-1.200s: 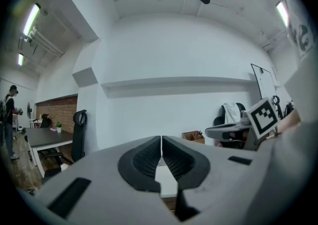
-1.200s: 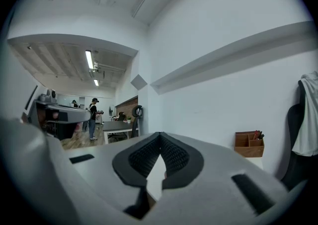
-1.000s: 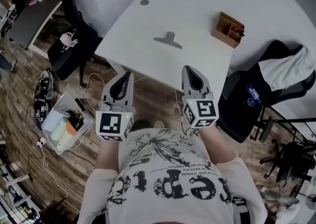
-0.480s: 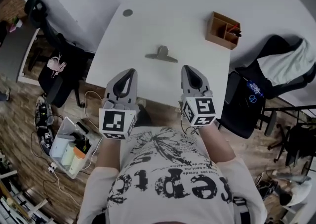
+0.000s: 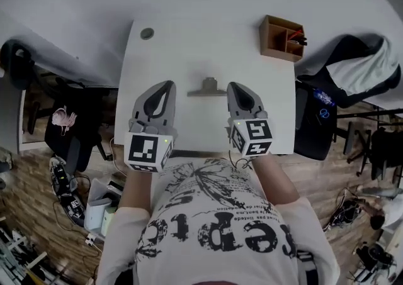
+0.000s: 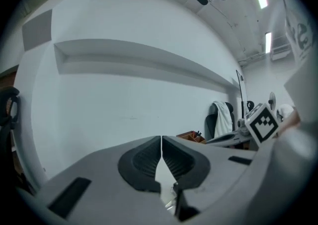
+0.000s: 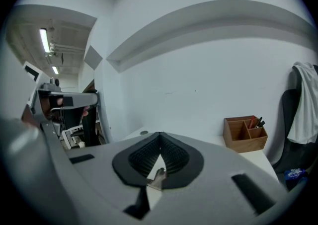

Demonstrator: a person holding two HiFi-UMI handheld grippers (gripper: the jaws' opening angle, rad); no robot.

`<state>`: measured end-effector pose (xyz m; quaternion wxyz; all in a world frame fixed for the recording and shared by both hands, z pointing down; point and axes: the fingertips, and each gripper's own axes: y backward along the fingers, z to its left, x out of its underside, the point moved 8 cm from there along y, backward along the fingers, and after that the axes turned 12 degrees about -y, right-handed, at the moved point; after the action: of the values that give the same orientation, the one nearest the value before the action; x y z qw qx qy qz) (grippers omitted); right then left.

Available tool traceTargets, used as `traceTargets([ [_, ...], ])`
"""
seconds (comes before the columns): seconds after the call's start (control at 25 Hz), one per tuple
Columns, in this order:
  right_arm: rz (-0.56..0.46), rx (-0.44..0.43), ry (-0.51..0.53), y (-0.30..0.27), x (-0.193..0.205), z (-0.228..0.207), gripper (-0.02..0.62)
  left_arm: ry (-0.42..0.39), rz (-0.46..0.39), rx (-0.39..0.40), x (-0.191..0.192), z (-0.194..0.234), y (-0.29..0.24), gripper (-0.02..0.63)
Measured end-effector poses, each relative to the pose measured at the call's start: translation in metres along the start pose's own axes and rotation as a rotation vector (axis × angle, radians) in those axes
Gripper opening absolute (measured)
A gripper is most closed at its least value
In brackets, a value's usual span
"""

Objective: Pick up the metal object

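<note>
On a white table [image 5: 189, 44], seen from above, a metal binder clip [image 5: 206, 87] lies flat near the front edge, with its handle pointing away from the person. It sits between the tips of two hand-held grippers and touches neither. To its left, the left gripper [image 5: 165, 84] has its two jaws pressed together with nothing between them. To its right, the right gripper [image 5: 234, 85] is likewise closed and empty. In the right gripper view, part of the clip shows through the gap beneath the closed jaws. A wooden desk organizer [image 5: 281, 37] holding pens stands at the table's far right corner. A small round grey cap [image 5: 147, 33] sits near the far left corner. Beside the table on the right is a dark office chair [image 5: 315, 133] draped with a white garment [image 5: 352, 70].
</note>
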<state>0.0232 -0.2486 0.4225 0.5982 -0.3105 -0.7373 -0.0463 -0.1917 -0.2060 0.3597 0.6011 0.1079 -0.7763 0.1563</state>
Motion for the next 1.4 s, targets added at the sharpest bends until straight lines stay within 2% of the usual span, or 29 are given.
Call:
traceTargets([
  [0.2,0.099,0.060,-0.012,-0.037,0.020,0.000,-0.008,0.021,-0.030,0.073,0.017,0.028,-0.025,0.011],
  [0.4,0.257,0.095,-0.047,-0.072,0.058,-0.005,0.001,0.025,-0.012,0.138,0.041,0.041,-0.041,0.011],
  [0.48,0.317,0.108,-0.053,-0.086,0.074,-0.007,0.101,0.020,-0.005,0.149,0.054,0.048,-0.045,0.011],
  [0.84,0.489,0.215,-0.039,-0.133,0.123,-0.013,0.277,0.050,0.051,0.171,0.098,0.081,-0.055,0.011],
  [1.08,0.572,0.295,-0.064,-0.153,0.145,-0.022,0.313,0.101,0.112,0.190,0.120,0.085,-0.062,0.011],
  [1.4,0.654,0.375,-0.149,-0.167,0.151,-0.030,0.302,0.133,0.141,0.209,0.136,0.089,-0.071,0.011],
])
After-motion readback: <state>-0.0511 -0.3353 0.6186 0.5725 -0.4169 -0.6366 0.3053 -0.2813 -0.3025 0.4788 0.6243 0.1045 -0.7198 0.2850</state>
